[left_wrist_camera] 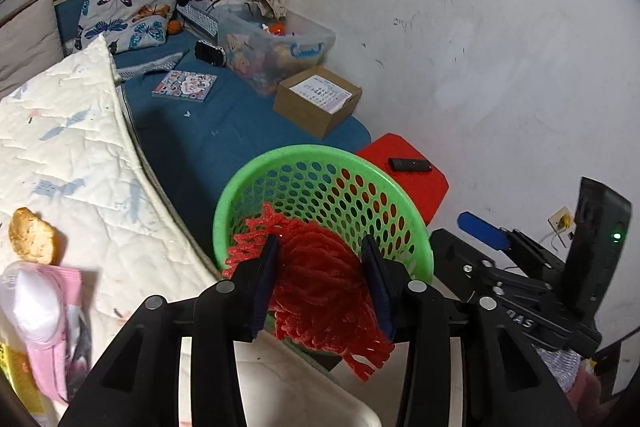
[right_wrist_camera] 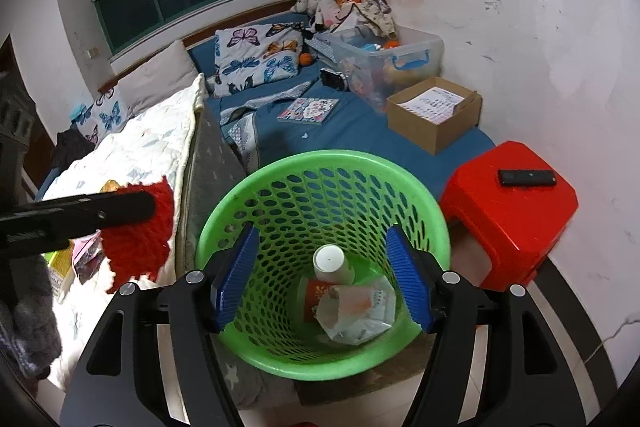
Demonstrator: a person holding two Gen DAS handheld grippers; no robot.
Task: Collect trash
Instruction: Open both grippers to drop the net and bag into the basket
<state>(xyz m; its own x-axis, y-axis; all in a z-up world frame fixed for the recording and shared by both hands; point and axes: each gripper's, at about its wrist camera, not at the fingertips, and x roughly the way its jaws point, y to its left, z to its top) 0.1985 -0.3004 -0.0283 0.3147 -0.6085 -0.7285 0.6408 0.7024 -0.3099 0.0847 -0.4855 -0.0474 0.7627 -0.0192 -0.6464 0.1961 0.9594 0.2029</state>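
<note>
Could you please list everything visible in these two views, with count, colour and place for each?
basket: one, green, on the floor beside the bed
paper cup: one, white, inside the basket
crumpled wrappers: a small heap, white and orange, on the basket floor
foam net: one, red, between the left gripper's pads, near the basket rim
stool: one, red, right of the basket
remote: one, black, on the stool
cardboard box: one, brown, on the blue bed
plastic bin: one, clear, toys inside, behind the box
book: one, patterned, on the bed
quilt: one, cream, left side of the bed
left gripper: black, dark pads, clamped on the net
right gripper: black, blue pads, open, empty, above the basket
</note>
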